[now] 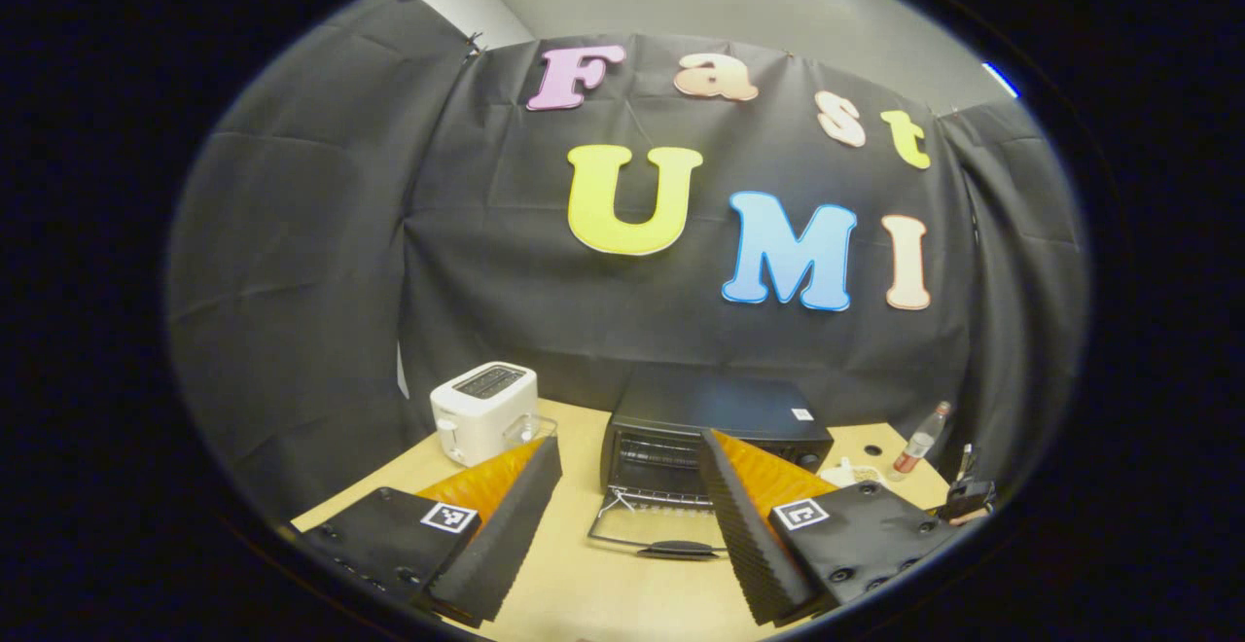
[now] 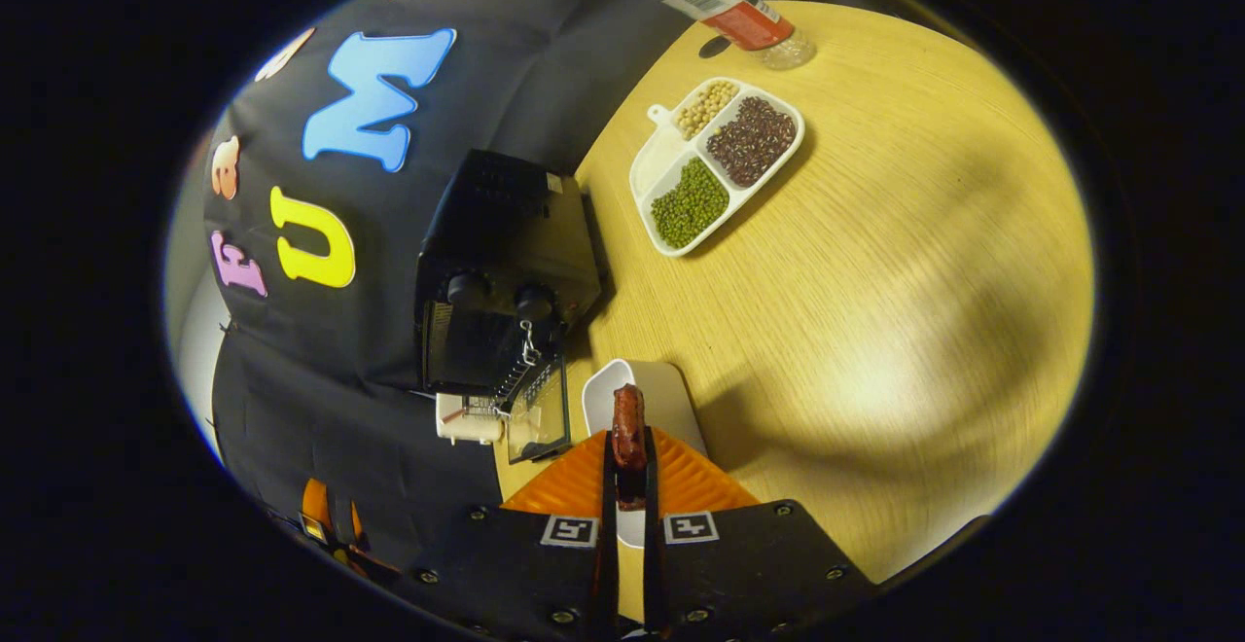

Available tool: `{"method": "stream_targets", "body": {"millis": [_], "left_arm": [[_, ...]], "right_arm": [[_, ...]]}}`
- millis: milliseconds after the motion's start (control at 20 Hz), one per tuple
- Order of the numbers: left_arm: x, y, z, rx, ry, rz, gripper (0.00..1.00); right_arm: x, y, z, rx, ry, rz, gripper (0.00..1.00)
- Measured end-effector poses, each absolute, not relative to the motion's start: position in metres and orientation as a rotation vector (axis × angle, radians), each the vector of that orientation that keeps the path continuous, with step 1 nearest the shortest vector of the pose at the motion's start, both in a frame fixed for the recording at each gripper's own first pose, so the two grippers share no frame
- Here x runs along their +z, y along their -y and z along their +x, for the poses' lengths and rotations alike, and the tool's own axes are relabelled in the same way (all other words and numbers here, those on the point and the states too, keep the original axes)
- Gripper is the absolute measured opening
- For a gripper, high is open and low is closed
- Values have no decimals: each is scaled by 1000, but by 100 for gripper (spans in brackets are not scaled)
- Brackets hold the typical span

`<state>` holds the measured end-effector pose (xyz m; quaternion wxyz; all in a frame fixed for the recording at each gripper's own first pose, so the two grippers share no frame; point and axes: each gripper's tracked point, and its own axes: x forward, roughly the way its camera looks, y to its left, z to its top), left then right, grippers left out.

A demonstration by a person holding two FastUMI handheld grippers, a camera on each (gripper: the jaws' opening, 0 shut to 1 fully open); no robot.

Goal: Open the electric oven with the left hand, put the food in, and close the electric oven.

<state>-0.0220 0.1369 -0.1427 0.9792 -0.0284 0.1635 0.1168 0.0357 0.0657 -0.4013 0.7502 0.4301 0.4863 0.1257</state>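
Already the electric oven (image 1: pixel 715 433) stands at lower centre of the left gripper view with its glass door (image 1: pixel 654 530) dropped flat onto the table (image 1: pixel 584 584). Its left gripper (image 1: pixel 632 525) has wide jaws, holding nothing. Low in the right gripper view, the right gripper (image 2: pixel 629 486) pinches a reddish-brown piece of food (image 2: pixel 628 433) above a white dish (image 2: pixel 666 399).

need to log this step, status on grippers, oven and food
Left gripper open, empty. Right gripper shut on food. Oven door down. Path clear.
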Motion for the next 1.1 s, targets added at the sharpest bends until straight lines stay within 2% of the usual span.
{"method": "stream_targets", "body": {"millis": [50,250,650,1100], "left_arm": [[-141,-137,-22,233,-326,-59,96],[-132,-136,-19,215,-301,-60,96],[-122,-145,-15,191,-261,-90,96],[-108,-196,-27,218,-222,-60,96]], "right_arm": [[-401,-67,37,261,-1059,941,5],[-377,-69,39,275,-1015,992,5],[-308,-118,31,418,-924,1073,5],[-299,-199,81,432,-843,1148,5]]}}
